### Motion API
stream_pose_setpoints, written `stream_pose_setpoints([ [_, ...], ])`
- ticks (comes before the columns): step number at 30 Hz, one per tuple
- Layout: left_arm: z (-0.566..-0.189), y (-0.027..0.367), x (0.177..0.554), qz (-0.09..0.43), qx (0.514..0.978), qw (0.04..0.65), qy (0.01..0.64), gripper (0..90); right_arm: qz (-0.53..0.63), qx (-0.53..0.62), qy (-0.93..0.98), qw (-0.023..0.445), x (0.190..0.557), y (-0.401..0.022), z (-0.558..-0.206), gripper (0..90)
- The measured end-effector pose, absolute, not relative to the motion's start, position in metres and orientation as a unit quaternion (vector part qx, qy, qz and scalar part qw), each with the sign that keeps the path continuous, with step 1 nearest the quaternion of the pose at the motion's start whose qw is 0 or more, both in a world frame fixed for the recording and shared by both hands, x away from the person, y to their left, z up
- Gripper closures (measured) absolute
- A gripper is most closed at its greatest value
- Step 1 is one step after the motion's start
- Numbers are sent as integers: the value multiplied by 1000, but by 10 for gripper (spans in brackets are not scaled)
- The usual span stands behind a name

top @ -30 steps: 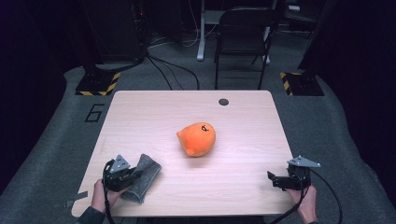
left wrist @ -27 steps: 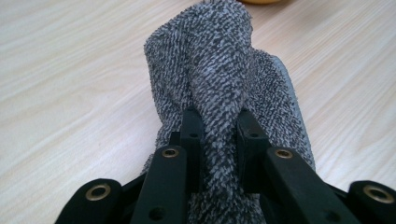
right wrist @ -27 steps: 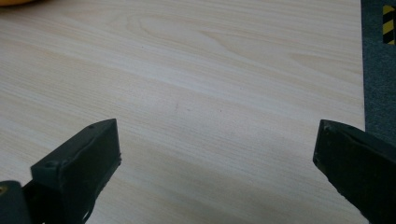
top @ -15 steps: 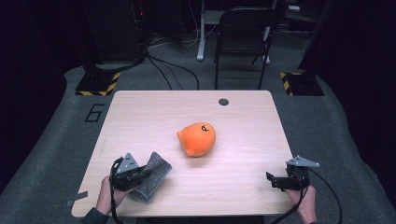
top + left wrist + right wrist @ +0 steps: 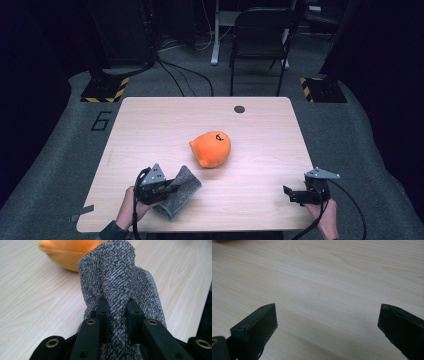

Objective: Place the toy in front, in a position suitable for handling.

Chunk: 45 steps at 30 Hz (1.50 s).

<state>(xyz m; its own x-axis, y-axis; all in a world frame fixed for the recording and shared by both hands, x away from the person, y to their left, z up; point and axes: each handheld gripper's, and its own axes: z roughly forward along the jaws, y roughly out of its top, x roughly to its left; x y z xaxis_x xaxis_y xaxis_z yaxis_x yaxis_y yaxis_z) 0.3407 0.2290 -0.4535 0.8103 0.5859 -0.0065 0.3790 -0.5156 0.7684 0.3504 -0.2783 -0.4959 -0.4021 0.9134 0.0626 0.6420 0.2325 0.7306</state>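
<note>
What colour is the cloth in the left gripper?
Speckled grey and black knit cloth; clearest in the left gripper view.

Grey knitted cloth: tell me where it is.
The grey knitted cloth sits near the table's front left edge in the high view, clamped in the left tongs, below-left of the orange plush.

The room is dim, lit mainly over a light wooden table (image 5: 150, 125) with a small dark round cap (image 5: 239, 109) near its far edge. Grey carpet (image 5: 60, 150) covers the floor, marked with a "6" (image 5: 101, 121). Behind stands a black chair (image 5: 260, 45), cables (image 5: 185, 75) trail across the floor, and two yellow-and-black striped bases (image 5: 105, 91) flank the table.
</note>
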Motion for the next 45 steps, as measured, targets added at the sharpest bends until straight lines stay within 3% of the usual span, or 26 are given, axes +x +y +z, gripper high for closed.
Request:
stream_pose_setpoints([
  [17,-456,140,348,65,889,410,193,758,339,505,770,193,344,-265,-484,28],
  [31,-474,68,364,60,913,376,147,730,332,502,772,206,346,-256,-477,34],
  [38,-477,60,368,70,916,362,155,373,322,518,767,201,342,-258,-482,32],
  [45,-453,99,355,96,891,405,182,203,333,503,771,204,327,-246,-475,32],
])
